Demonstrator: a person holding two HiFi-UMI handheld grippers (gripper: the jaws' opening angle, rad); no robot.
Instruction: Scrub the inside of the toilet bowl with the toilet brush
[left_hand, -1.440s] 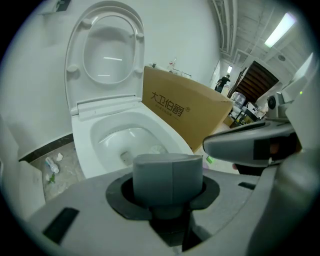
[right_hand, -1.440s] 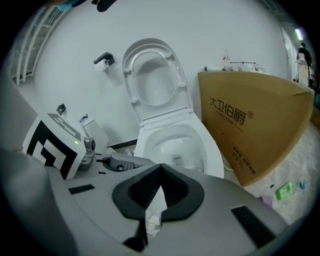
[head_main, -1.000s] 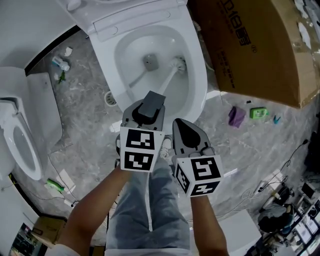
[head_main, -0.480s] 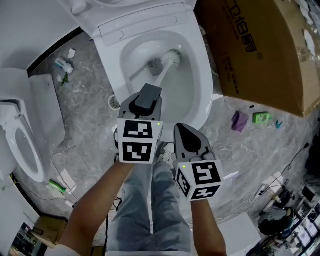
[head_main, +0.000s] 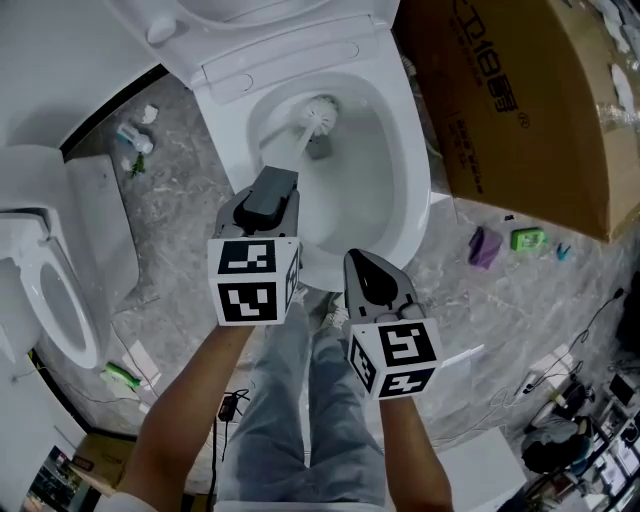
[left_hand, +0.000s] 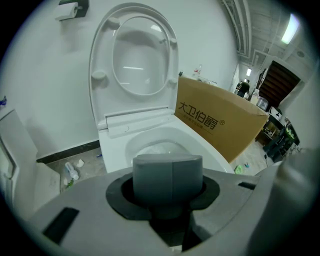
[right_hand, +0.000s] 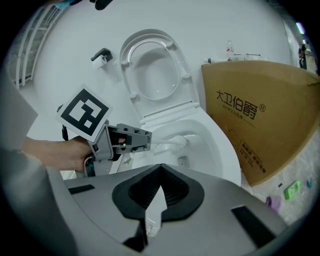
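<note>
Head view, looking steeply down over a person's two forearms at an open white toilet. The left gripper (head_main: 270, 192) is clamped around the grey top end of the toilet brush (head_main: 314, 116). The brush's pale shaft runs forward and slightly rightward from those jaws, down into the toilet bowl (head_main: 412, 170). Its bristled head lies against the back wall of the bowl, just above the drain opening. The long axis of the brush therefore points away from the person, front to back of the bowl, with the head at the far end.

The right gripper (head_main: 362, 262) hangs closer to the person, over the front lip of the bowl. Its jaws are pressed together with nothing between them, and it is well apart from the brush. The left hand is the working one; any scrubbing stroke would likely be a sweep of that shaft around the bowl's inner wall.

The toilet's lid (left_hand: 135, 55) stands raised against a white wall. A large cardboard box (head_main: 530, 100) sits just beside the toilet on its right. A second toilet (head_main: 50, 290) stands at the left. The floor (head_main: 180, 250) is grey marbled tile, scattered with small litter and cables.
</note>
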